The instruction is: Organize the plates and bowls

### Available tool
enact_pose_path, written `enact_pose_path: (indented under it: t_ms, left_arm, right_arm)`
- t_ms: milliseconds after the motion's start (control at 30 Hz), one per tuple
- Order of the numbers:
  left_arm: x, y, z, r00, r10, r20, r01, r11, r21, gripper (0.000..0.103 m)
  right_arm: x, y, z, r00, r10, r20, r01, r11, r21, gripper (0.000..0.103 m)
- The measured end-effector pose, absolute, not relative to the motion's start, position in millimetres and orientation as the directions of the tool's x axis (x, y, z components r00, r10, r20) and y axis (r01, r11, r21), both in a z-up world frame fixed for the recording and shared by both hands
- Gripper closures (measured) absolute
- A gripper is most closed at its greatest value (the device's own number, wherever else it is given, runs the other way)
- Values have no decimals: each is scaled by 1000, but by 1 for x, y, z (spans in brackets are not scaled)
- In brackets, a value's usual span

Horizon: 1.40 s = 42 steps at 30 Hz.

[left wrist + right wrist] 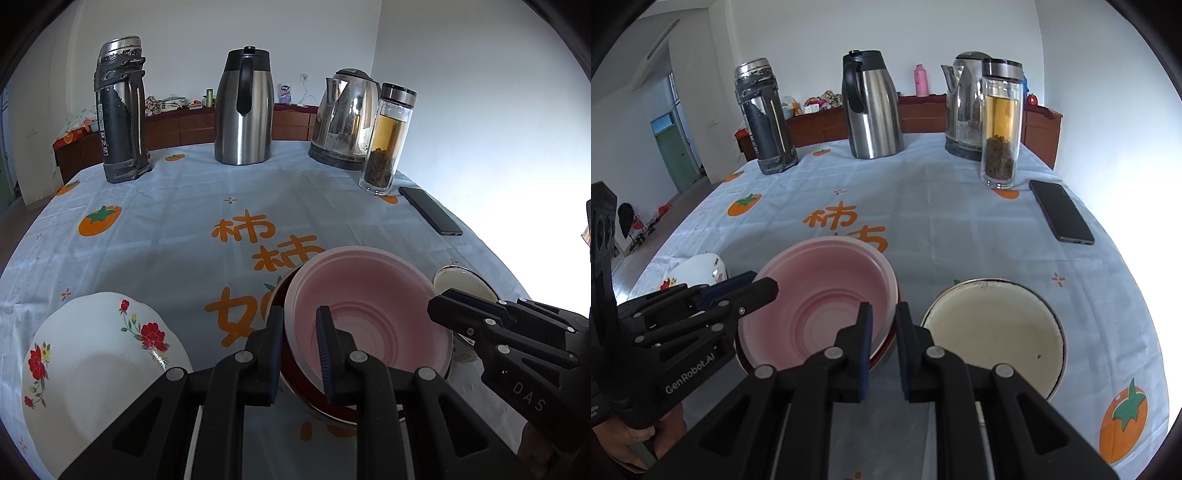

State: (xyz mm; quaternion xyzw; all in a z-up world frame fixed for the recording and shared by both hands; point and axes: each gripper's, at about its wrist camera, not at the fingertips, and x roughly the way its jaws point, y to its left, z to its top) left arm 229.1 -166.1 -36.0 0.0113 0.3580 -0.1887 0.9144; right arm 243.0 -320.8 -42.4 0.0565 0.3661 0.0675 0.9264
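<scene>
A pink bowl (369,295) (820,295) sits tilted inside a dark red bowl (314,404) (884,350) on the persimmon-print tablecloth. My left gripper (300,317) (764,290) is shut on the left rim, with the pink and red walls both between its pads. At the right rim, my right gripper (884,310) (441,306) has its jaws nearly together on the thin red edge. A cream enamel bowl (993,339) (461,282) stands just right of it. Off to the left lies a white flowered plate (96,354) (698,271).
Along the table's far side stand a black thermos (122,122), a steel jug (243,110), an electric kettle (347,118) and a glass tea bottle (388,144). A dark phone (430,210) lies near the right edge. A hand (639,439) holds the left gripper.
</scene>
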Motion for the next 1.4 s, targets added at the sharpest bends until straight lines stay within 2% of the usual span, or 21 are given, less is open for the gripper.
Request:
enact_pose_path:
  t_ms: [533, 633, 700, 733, 767, 800, 833, 900, 933, 1133, 1333, 1400]
  left_arm:
    - [229, -167, -36, 675, -339, -655, 356, 927, -113, 83]
    - [228, -168, -35, 676, -338, -654, 359, 927, -108, 80]
    - [228, -168, -35, 672, -351, -652, 369, 922, -117, 72]
    - [228, -169, -35, 666, -363, -652, 378, 917, -125, 70]
    - [227, -169, -35, 663, -372, -649, 385, 914, -130, 63]
    - [226, -170, -33, 664, -382, -643, 393, 910, -134, 55]
    - [223, -170, -31, 670, -389, -632, 401, 907, -133, 52]
    - [220, -170, -27, 702, -367, -610, 386, 916, -106, 34]
    - [219, -169, -25, 709, -372, -600, 388, 915, -109, 32]
    - [218, -165, -23, 725, -378, -576, 379, 917, -126, 31]
    - [212, -168, -21, 749, -370, -549, 371, 922, -115, 31]
    - [208, -171, -20, 756, -369, -540, 373, 922, -107, 31]
  right_arm:
    - [243, -322, -43, 725, 159, -670, -86, 986, 141, 89]
    - [242, -322, -42, 726, 160, -669, -87, 986, 141, 88]
    - [242, -321, -42, 727, 162, -667, -93, 986, 139, 84]
    - [241, -321, -41, 729, 173, -663, -99, 984, 148, 78]
    - [240, -322, -40, 734, 193, -651, -109, 980, 168, 69]
    - [238, -322, -38, 741, 200, -641, -113, 978, 174, 65]
    - [236, -322, -37, 747, 198, -635, -112, 978, 173, 58]
    - [230, -325, -33, 762, 186, -621, -102, 981, 168, 58]
    - [228, -326, -32, 765, 187, -616, -101, 980, 172, 57]
    - [211, -348, -26, 788, 165, -593, -66, 981, 185, 55]
    - [198, -386, -35, 794, 47, -606, 60, 986, 155, 55]
    - [199, -402, -43, 776, 18, -630, 108, 981, 160, 59]
